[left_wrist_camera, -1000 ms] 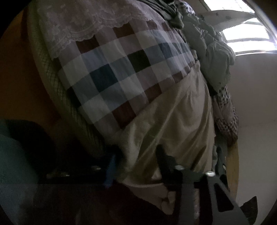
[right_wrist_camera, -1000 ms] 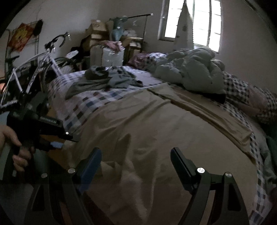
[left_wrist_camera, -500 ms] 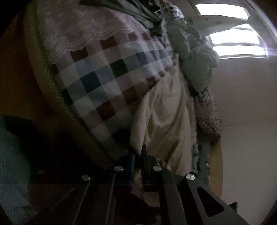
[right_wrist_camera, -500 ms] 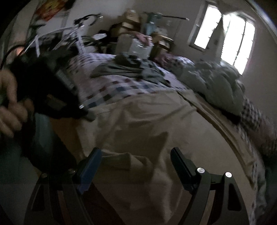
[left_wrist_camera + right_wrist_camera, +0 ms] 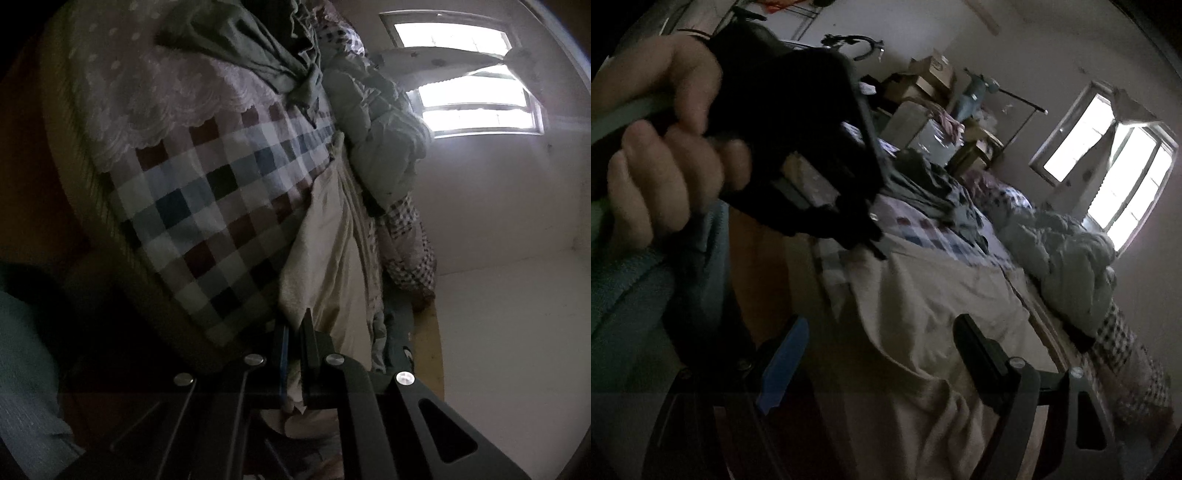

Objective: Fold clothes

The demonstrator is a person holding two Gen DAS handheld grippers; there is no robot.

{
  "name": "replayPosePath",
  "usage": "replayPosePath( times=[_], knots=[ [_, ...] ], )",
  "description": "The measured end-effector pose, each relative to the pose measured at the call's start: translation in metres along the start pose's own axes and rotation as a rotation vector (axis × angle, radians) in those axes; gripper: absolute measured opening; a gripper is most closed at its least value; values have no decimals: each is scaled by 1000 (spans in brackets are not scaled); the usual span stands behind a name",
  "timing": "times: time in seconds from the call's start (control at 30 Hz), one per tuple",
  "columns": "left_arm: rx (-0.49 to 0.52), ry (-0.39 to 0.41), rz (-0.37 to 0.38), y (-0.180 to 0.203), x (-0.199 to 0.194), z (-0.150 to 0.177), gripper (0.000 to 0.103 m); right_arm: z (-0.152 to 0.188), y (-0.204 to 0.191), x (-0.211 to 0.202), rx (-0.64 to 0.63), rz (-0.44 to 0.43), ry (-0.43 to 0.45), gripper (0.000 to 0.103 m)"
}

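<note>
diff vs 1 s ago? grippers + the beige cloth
The left gripper went from open around the beige cloth's near edge to shut on it. In the right view it and the hand now loom large at upper left. The right gripper stayed open over the cloth; the grey garment and quilt did not move.

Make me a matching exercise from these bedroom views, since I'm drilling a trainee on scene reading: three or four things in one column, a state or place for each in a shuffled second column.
Things:
1. left gripper
2. right gripper
3. grey-green garment
4. pale quilt

States or places:
A. crumpled on the checked sheet
B. fingers wide apart
C. bunched near the window
D. shut on the beige cloth

Pairs: 1-D, 2-B, 3-A, 4-C
</note>
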State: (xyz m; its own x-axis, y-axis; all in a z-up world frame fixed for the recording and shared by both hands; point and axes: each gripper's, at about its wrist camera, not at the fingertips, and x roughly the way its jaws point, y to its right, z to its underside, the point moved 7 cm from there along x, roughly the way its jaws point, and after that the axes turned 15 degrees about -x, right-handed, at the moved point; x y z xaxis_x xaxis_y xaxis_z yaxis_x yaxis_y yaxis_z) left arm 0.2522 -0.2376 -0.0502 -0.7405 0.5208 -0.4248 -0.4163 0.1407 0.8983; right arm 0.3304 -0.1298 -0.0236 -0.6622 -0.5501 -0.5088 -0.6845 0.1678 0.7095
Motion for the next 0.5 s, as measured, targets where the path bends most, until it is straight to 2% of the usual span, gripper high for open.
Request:
replayPosePath(
  times=[0.1,0.13,0.23,0.33,0.43,0.5],
  knots=[
    [18,4,0,3,-2,-2,3,-2,-3,8,-29,15,-28,56],
    [23,5,-2,3,-3,-3,3,-2,-4,11,-39,20,-38,53],
    [34,10,-9,3,-4,-5,3,-4,-7,20,-68,34,-66,50],
    [30,12,-21,-6,-8,-5,3,6,-6,32,-78,35,-135,50],
    [18,15,-24,-10,-7,-7,3,20,-7,35,-52,-28,-191,43],
    [16,16,-21,-11,-7,-6,3,26,-6,28,-40,-37,-199,42]
  ],
)
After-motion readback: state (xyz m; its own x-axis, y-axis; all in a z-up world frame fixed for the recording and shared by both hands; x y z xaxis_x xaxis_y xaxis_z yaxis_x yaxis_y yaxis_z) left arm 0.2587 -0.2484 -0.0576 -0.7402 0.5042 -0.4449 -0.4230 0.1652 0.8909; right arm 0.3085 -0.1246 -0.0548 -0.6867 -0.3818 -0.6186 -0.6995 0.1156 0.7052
